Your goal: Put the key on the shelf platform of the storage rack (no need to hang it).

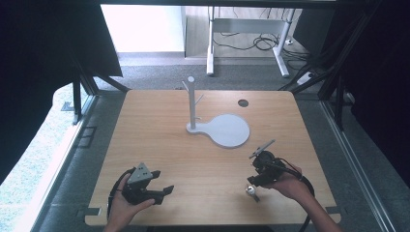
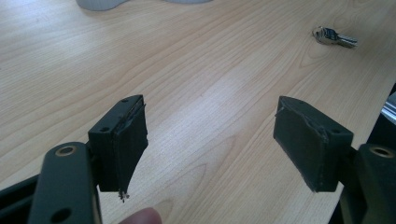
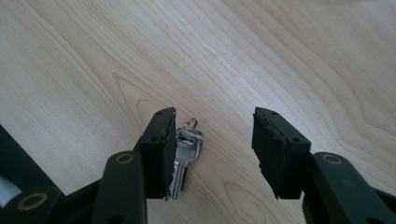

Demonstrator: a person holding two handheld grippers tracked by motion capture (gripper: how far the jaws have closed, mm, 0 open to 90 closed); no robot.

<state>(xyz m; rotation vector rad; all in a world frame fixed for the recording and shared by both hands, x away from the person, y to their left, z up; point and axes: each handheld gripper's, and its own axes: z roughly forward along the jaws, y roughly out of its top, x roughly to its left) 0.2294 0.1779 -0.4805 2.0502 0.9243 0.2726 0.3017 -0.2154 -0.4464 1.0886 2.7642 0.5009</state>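
A small bunch of silver keys [image 1: 251,191] lies flat on the wooden table [image 1: 159,125] near its front right. My right gripper [image 1: 255,180] hovers just over the keys [image 3: 185,151], open, with the bunch lying beside its left jaw and nothing held between the pads. My left gripper [image 1: 163,181] rests near the front left, also open and holding nothing [image 2: 210,121]. From there the keys [image 2: 334,36] appear far off at the upper right. A white peg stand [image 1: 192,104] rises from a round white base [image 1: 227,130] at the table's middle back.
A round cable hole [image 1: 243,103] sits in the tabletop behind the white base. The table's front edge [image 1: 208,223] is close to both hands. Dark curtains and frame posts flank the table. A white desk frame [image 1: 246,29] stands on the floor beyond.
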